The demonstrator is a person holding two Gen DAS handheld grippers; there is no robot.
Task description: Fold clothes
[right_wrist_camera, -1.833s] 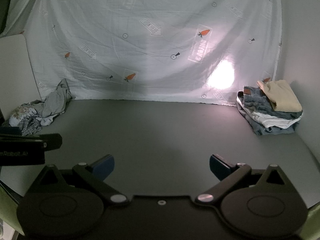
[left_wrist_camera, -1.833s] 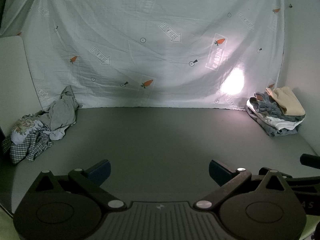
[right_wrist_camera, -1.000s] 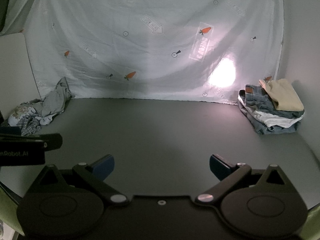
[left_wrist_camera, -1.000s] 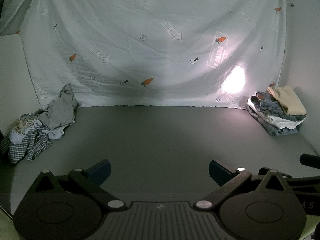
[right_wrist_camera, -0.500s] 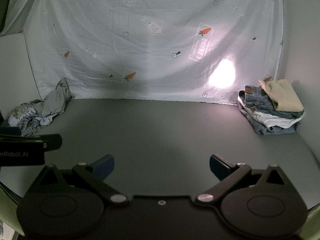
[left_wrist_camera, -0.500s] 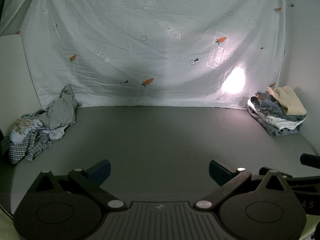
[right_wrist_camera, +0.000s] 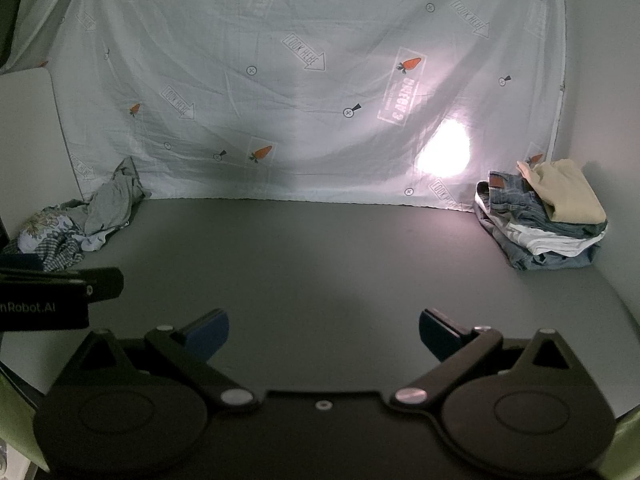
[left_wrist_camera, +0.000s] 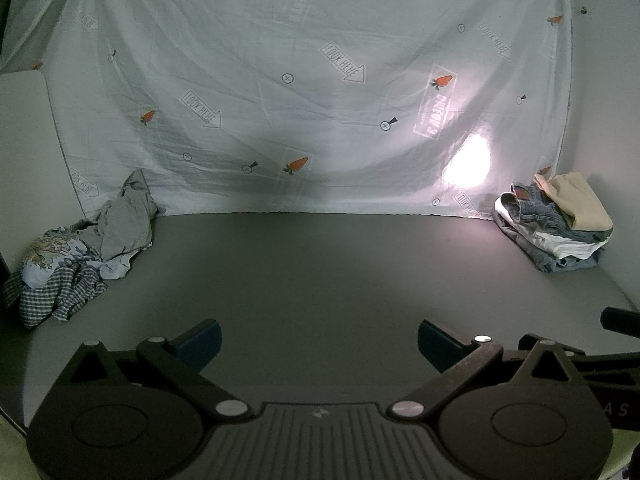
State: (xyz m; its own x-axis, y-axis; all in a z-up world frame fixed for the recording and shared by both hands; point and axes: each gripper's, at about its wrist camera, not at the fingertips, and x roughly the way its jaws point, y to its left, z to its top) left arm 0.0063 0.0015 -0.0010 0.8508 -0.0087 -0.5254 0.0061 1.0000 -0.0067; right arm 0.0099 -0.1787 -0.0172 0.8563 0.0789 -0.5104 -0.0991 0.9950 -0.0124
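Partway done: neat stack of folded denim, white and beige garments [left_wrist_camera: 556, 226] at far right of grey tabletop [left_wrist_camera: 320, 272], crumpled pile of grey, floral and checked clothes [left_wrist_camera: 76, 248] far left unfolded, left gripper [left_wrist_camera: 318, 338] and right gripper [right_wrist_camera: 324, 330] both spread wide, empty, over bare middle.

Lettering on left gripper [right_wrist_camera: 44, 304] cut off at edge.

A carrot-print sheet [left_wrist_camera: 320, 92] hangs behind a bare grey table [left_wrist_camera: 320, 272]
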